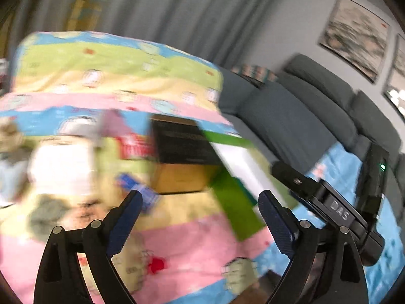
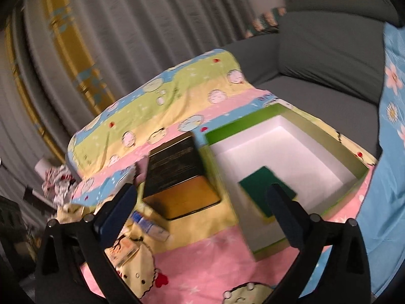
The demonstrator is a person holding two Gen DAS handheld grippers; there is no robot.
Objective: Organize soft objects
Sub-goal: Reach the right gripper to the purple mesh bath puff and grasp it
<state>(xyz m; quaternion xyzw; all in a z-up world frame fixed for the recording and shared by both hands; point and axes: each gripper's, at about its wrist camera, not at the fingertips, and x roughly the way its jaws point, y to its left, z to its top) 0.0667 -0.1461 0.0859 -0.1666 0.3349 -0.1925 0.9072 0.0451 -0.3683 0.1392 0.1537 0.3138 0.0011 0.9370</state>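
Observation:
A green box with a white inside [image 2: 286, 149] lies open on the cartoon-print cloth [image 2: 202, 258]; a green and yellow sponge [image 2: 263, 190] lies in it. My right gripper [image 2: 202, 200] is open and empty, above the cloth before the box. A black and gold tin [image 2: 177, 174] stands left of the box, also in the left wrist view [image 1: 184, 157]. My left gripper [image 1: 200, 207] is open and empty above the cloth, near the tin and the green box [image 1: 235, 190]. A blurred white soft thing [image 1: 60, 167] lies at left. The right gripper's body [image 1: 336, 210] shows at right.
A small blue and white packet [image 2: 149, 224] lies in front of the tin. A grey sofa [image 2: 324, 58] stands behind, with a light blue flowered cloth [image 2: 389, 136] at right. Grey curtains [image 2: 126, 33] hang behind. A crumpled patterned cloth [image 2: 58, 179] lies at the far left.

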